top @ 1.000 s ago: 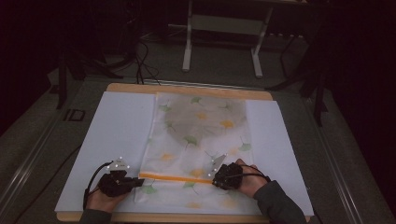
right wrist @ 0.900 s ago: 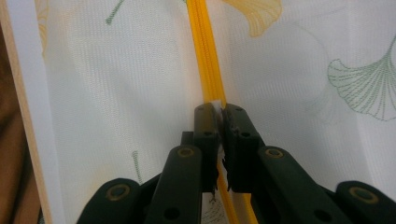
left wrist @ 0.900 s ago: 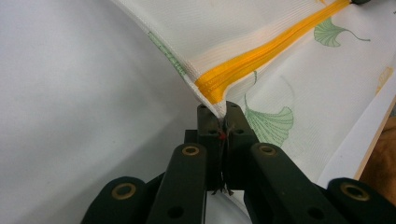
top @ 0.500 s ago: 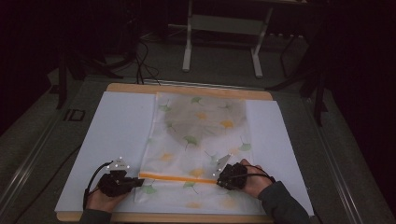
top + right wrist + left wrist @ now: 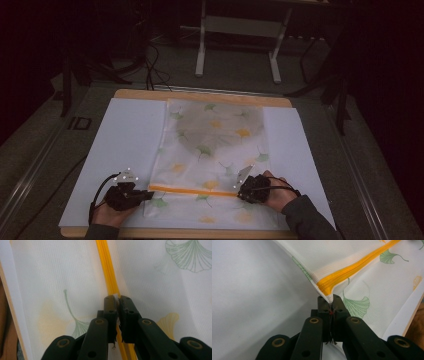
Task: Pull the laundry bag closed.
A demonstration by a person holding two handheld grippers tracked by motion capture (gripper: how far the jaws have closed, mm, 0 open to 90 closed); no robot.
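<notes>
A white mesh bag (image 5: pixel 215 145) printed with green and yellow ginkgo leaves lies flat on a white sheet (image 5: pixel 125 135). An orange zipper (image 5: pixel 195 190) runs across its near end. My left gripper (image 5: pixel 149 193) is shut on the bag's left edge at the zipper's end (image 5: pixel 324 288), lifting that corner slightly; the left gripper (image 5: pixel 329 298) shows cloth pinched between its jaws. My right gripper (image 5: pixel 241 192) sits over the zipper's right part. In the right gripper view the right gripper (image 5: pixel 117 298) is shut on a small white zipper tab (image 5: pixel 115 295) on the zipper line (image 5: pixel 106 265).
The sheet covers a wooden table (image 5: pixel 200 95) whose edge shows at the back and front. Behind the table stand a metal frame's legs (image 5: pixel 237 45) and floor cables (image 5: pixel 155 65). Bare sheet lies on both sides of the bag.
My right gripper has slid a little to the right along the zipper. The left gripper has kept still on the bag's edge.
</notes>
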